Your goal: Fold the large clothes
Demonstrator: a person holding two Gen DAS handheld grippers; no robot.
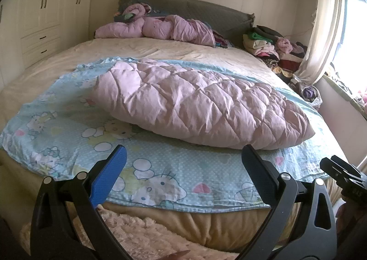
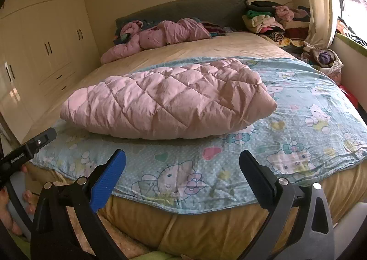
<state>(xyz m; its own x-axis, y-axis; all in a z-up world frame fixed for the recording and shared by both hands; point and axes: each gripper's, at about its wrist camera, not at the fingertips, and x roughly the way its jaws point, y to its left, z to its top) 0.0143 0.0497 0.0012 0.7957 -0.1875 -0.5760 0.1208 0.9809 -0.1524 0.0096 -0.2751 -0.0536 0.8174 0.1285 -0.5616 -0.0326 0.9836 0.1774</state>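
Observation:
A pink quilted padded garment [image 1: 201,103] lies folded in a thick bundle on a light blue cartoon-print sheet [image 1: 160,168] on the bed; it also shows in the right wrist view [image 2: 169,103] on the same sheet [image 2: 298,103]. My left gripper [image 1: 183,168] is open and empty, held in front of the bed's near edge, short of the bundle. My right gripper [image 2: 182,168] is open and empty, also at the near edge. The right gripper's body [image 1: 344,177] shows at the right of the left wrist view, and the left gripper's body [image 2: 29,147] at the left of the right wrist view.
A crumpled pink duvet [image 1: 160,28] lies by the grey headboard [image 1: 206,9]. A pile of clothes [image 1: 275,46] sits at the far right by the curtain [image 1: 321,30]. Wardrobes [image 2: 45,48] line the left wall. A fluffy rug [image 1: 137,237] lies below the bed's edge.

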